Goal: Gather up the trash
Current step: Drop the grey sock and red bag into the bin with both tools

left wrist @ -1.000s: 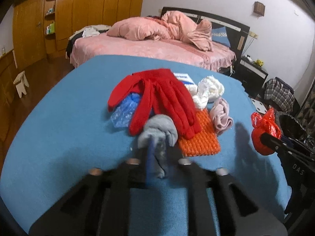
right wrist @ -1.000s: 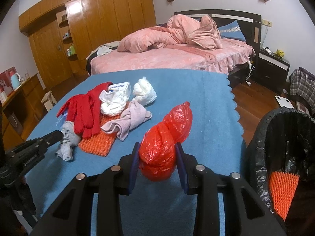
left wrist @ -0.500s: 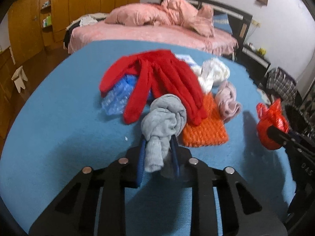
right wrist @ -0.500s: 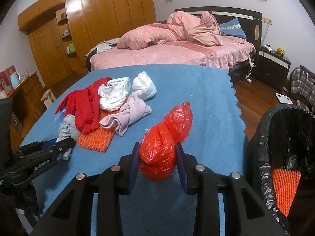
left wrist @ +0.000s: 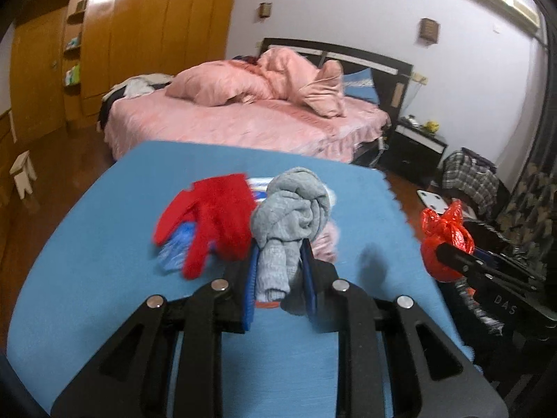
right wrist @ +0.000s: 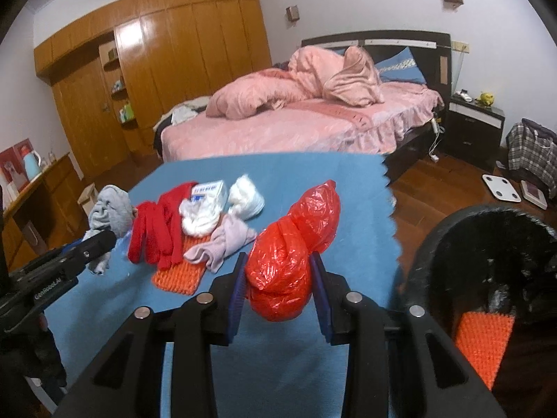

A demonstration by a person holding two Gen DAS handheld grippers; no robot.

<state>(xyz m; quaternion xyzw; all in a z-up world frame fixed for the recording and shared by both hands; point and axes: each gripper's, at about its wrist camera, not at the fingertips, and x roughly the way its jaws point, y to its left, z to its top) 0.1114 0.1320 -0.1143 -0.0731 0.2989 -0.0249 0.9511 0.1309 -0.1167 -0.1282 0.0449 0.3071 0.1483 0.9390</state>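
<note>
My left gripper is shut on a rolled grey cloth and holds it above the blue table; it also shows in the right wrist view. My right gripper is shut on a crumpled red plastic bag, held near the table's right edge; the bag also shows in the left wrist view. A black-lined trash bin stands right of the table with an orange foam net inside.
On the table lie red gloves, an orange foam net, a pink cloth, white wads, a tissue pack and a blue plastic piece. A pink bed stands behind.
My left gripper closed on the grey cloth and lifted it off the table. My right gripper kept hold of the red bag and stayed near the bin.
</note>
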